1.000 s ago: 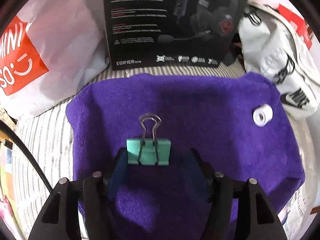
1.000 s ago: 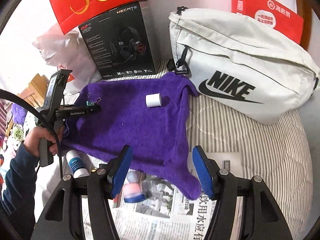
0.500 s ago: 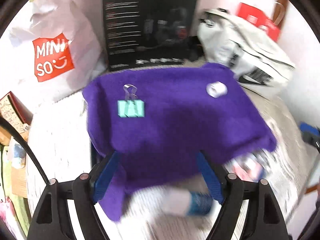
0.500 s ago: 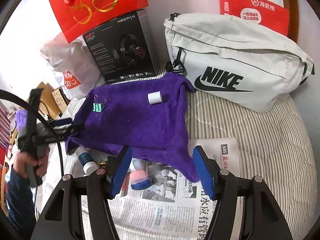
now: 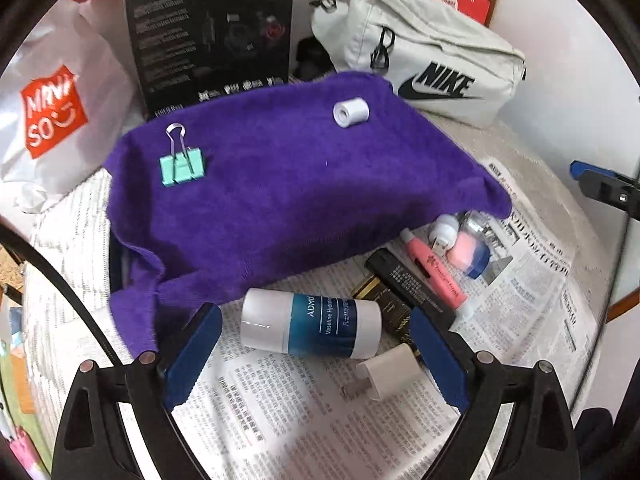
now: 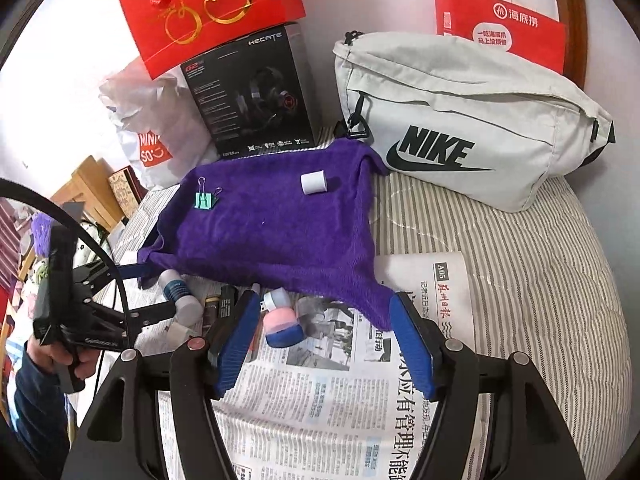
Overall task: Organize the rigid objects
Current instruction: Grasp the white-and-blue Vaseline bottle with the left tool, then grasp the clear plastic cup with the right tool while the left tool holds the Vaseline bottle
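Note:
A purple cloth (image 5: 280,192) (image 6: 272,228) lies on the bed with a green binder clip (image 5: 182,166) (image 6: 206,200) and a small white roll (image 5: 351,113) (image 6: 314,183) on it. On the newspaper (image 5: 280,412) below lie a white-and-blue Vaseline tube (image 5: 312,324) (image 6: 178,296), a white plug (image 5: 390,376), a black stick (image 5: 408,284), a pink pen (image 5: 434,272) and a pink-and-blue item (image 5: 468,254) (image 6: 282,326). My left gripper (image 5: 316,356) is open and empty, just before the tube. My right gripper (image 6: 324,340) is open and empty, above the newspaper (image 6: 340,400).
A black headset box (image 5: 212,32) (image 6: 256,92), a white Miniso bag (image 5: 52,120) (image 6: 152,140), a grey Nike bag (image 5: 420,52) (image 6: 460,128) and red bags (image 6: 208,8) stand behind the cloth. Striped bedding (image 6: 540,280) lies to the right.
My left gripper has let go of the binder clip on the cloth, pulled back and swung down to the items on the newspaper. The right gripper has barely moved.

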A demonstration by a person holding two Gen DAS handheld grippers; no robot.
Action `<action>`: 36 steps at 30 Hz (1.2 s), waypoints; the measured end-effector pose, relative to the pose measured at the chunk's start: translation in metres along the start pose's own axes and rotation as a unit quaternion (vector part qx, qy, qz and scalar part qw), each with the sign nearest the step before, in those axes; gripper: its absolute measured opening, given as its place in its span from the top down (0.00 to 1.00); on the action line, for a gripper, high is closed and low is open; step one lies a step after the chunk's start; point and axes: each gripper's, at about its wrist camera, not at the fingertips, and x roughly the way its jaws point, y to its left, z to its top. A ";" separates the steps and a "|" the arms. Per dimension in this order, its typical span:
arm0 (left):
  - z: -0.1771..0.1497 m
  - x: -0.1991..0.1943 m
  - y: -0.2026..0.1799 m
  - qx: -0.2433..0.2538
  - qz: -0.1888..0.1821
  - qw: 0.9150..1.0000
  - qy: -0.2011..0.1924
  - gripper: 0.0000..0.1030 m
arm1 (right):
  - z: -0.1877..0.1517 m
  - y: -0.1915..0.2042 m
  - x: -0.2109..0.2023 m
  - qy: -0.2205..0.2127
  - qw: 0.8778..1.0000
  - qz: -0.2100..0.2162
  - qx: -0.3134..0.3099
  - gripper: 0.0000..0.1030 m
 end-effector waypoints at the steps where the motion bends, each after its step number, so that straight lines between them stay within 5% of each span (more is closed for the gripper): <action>1: -0.001 0.004 0.000 0.001 0.000 1.000 0.004 0.08 | -0.003 0.000 0.000 0.001 1.000 -0.002 -0.002 0.35; 9: -0.002 0.026 -0.002 0.036 0.029 0.999 0.020 0.09 | -0.017 -0.008 0.007 0.023 1.000 -0.017 0.000 0.35; 13: -0.006 0.031 0.002 0.026 0.006 0.999 0.025 0.27 | -0.021 -0.013 0.011 0.029 0.999 -0.020 0.004 0.35; 17: -0.009 0.029 0.002 0.030 0.013 0.999 0.017 0.27 | -0.020 -0.015 0.015 0.033 0.999 -0.022 0.008 0.35; 33: -0.041 -0.002 0.049 -0.066 0.052 0.996 0.004 0.27 | -0.015 0.007 0.076 0.039 0.998 -0.025 -0.032 0.35; 36: -0.048 -0.001 0.055 -0.085 0.053 0.995 0.008 0.27 | -0.012 0.010 0.091 0.047 0.998 -0.025 -0.040 0.42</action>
